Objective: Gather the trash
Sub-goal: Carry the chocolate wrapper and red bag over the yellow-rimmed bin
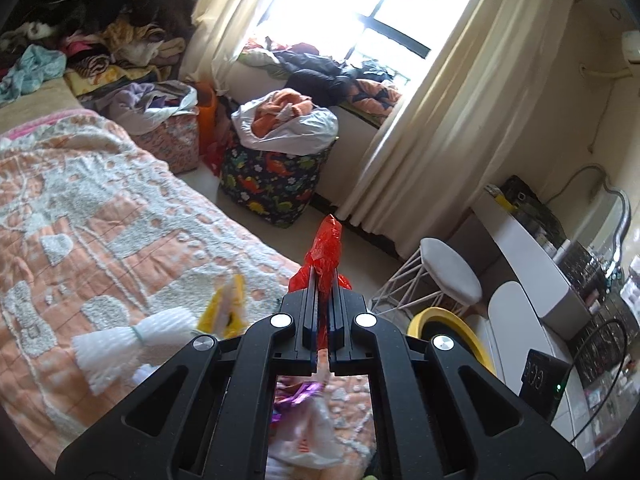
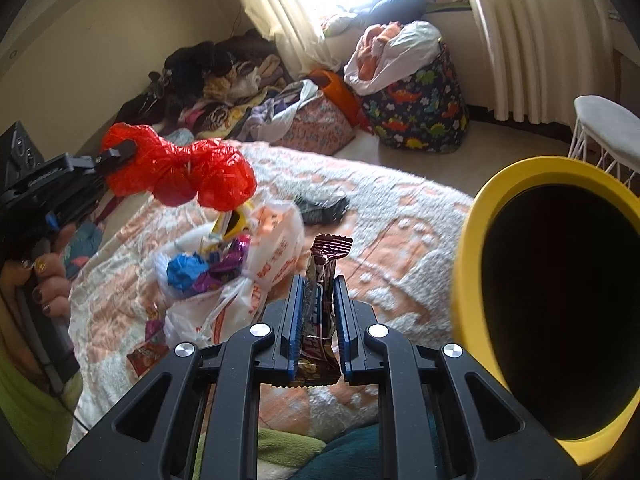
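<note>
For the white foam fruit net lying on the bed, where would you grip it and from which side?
Grip the white foam net at its cinched waist, where a green band pinches it narrow; the flared ends are soft and wide. It lies flat on the bedspread, so come from above with the fingers straddling the waist, probably easiest. Both tools are full now: left tool holds the red bag, right tool a snack wrapper.

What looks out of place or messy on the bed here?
Loose trash is strewn over the bedspread: a white plastic bag spilling crumpled wrappers, a small red packet by itself, and a white foam net. Otherwise nothing odd: the left gripper holds a red plastic bag, the right gripper a brown snack wrapper.
</note>
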The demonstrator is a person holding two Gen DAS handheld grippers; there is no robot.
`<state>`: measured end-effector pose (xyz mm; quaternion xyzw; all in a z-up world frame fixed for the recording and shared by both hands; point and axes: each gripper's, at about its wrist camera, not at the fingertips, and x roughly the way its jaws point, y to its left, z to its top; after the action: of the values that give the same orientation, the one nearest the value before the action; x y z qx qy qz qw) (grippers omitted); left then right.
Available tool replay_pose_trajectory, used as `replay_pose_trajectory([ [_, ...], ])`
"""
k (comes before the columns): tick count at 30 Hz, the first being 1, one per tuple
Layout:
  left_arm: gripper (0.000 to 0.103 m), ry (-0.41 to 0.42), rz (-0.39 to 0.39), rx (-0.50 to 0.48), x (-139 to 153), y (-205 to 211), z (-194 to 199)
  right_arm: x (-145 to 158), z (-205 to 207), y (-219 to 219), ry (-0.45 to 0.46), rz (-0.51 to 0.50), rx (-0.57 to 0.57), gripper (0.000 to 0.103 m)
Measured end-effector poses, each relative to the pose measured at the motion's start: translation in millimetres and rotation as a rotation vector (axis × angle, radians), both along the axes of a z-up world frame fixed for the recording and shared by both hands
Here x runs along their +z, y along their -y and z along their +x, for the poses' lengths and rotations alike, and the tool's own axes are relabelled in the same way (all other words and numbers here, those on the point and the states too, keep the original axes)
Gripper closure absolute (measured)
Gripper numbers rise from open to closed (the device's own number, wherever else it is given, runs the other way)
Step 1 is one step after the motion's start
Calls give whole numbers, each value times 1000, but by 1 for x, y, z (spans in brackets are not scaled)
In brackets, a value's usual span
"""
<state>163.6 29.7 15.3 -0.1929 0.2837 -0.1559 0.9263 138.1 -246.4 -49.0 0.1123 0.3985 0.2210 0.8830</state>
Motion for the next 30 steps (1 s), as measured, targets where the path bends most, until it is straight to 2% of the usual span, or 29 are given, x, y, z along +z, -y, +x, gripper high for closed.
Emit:
replay_pose_trajectory([
  [15, 102, 3, 41, -141, 0, 77, -7, 23, 5, 55, 72, 2, -154, 88],
  [30, 102, -5, 65, -249, -5, 141, -15, 23, 13, 133, 77, 49, -340, 88],
])
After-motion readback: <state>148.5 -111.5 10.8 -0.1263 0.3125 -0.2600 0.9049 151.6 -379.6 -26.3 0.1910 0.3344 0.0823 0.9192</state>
